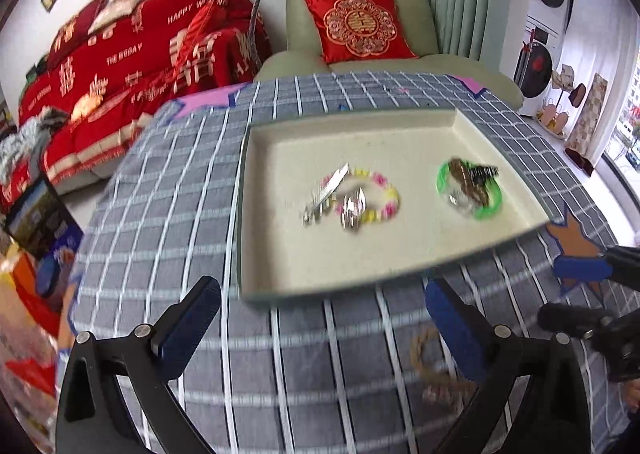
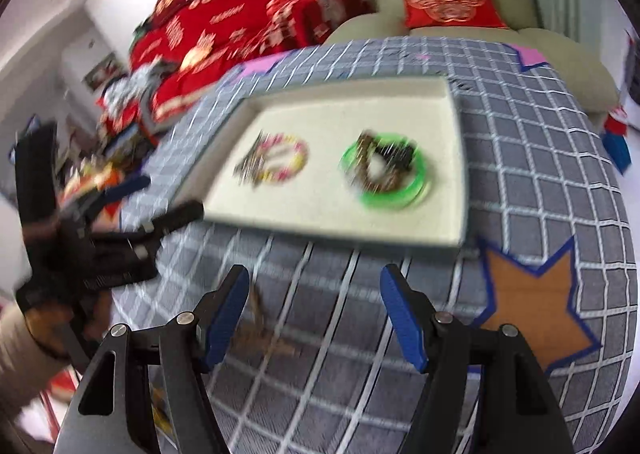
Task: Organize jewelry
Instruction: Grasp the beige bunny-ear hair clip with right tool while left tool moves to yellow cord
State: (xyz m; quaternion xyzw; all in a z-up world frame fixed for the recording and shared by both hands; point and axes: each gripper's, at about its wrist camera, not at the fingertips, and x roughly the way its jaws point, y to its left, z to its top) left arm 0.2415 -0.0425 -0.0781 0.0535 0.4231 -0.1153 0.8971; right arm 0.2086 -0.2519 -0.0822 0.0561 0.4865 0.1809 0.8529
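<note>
Cream tray (image 1: 280, 254) resting on the grey checked tabletop (image 1: 160, 213), seen from both wrist cameras; both pictures are blurred. Two clusters of jewelry lie inside the tray: a pink-and-yellow beaded bracelet (image 1: 384, 193) with silver clips (image 1: 328, 193) across it, and, well apart toward the right wall, a green bangle (image 1: 484, 209) with dark and brownish pieces heaped on it.

One piece lies outside the tray: a brown braided bracelet (image 1: 424, 350), flat on the cloth near the tray's front edge. It reads as the item not yet sorted.

Left tool (image 1: 324, 330): jaws spread wide, nothing between them. The bracelet lies just beside the inner face of its right-hand finger, partly hidden behind it.

Right tool (image 2: 314, 314): jaws likewise spread and empty. Here the same bracelet (image 2: 260, 330) lies just beside the left-hand finger, at the edge of the gap, not centred.

The key relation: the loose bracelet sits between the two tools, low in each view and near the tips of both; which is nearer cannot be told. Its long axis appears to run roughly toward the tray, though blur leaves this uncertain. The tray lies straight ahead of it.
</note>
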